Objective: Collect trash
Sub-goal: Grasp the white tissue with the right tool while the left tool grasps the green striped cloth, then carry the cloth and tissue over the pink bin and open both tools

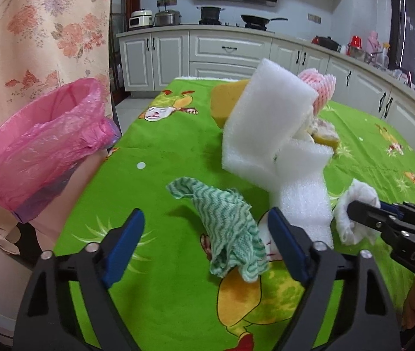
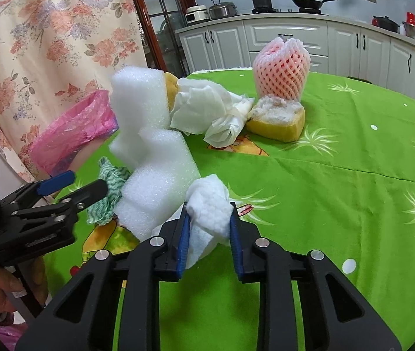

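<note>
A: Starting at the worktop's left edge, what is there?

B: A bin lined with a pink bag (image 1: pixel 43 146) stands just off that edge. Next in, the left gripper (image 1: pixel 204 222) stands partly open around a green-and-white striped cloth (image 1: pixel 230 228); its blue pads do not press on it yet.

A: How would that cloth handle?

B: It looks light, limp and crumpled, so a pinch on its bunched middle should do; a corner would likely let it dangle.

A: And further right?

B: White foam blocks (image 2: pixel 149 152) lean in a pile just beside the cloth. Right of them, the right gripper (image 2: pixel 209 222) is closed on a wad of white tissue (image 2: pixel 210 204), near the worktop's front edge. The tissue is soft and squashes between the pads, so it will not slip easily.

A: The poses?

B: Both grippers slope down toward the worktop, side by side. A hand (image 2: pixel 5 289) grasps the left handle low.
</note>
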`<state>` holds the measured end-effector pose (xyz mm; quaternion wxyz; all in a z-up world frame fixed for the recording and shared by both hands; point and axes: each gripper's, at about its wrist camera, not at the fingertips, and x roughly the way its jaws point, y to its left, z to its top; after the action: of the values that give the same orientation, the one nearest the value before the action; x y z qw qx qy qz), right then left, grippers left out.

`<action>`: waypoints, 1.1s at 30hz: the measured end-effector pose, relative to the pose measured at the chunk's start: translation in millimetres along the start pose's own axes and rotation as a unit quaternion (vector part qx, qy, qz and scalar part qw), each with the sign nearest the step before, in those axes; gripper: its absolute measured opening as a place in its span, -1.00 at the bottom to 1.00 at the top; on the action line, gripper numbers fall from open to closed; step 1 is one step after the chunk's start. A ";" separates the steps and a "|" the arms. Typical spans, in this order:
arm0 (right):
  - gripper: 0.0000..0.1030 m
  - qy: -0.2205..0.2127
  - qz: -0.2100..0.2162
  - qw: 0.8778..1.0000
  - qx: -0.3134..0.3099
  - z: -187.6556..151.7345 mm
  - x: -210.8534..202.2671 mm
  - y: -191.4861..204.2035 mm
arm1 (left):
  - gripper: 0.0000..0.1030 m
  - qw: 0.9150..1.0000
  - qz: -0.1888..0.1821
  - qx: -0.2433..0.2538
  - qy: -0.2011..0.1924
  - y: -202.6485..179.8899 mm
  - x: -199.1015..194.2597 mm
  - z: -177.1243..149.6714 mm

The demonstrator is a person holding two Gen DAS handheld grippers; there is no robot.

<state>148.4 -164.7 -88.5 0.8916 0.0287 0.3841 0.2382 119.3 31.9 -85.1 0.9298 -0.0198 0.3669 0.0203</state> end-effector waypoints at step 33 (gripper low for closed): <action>-0.51 -0.026 -0.010 1.000 -0.002 3.6 -10.9 6.5 | -0.39 0.999 -0.010 0.005 -0.050 -0.3 -19.6 -1.0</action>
<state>141.8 -163.4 -77.2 0.9037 0.0290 0.3608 0.2289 104.2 31.1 -72.4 0.9474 -0.0179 0.3195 0.0105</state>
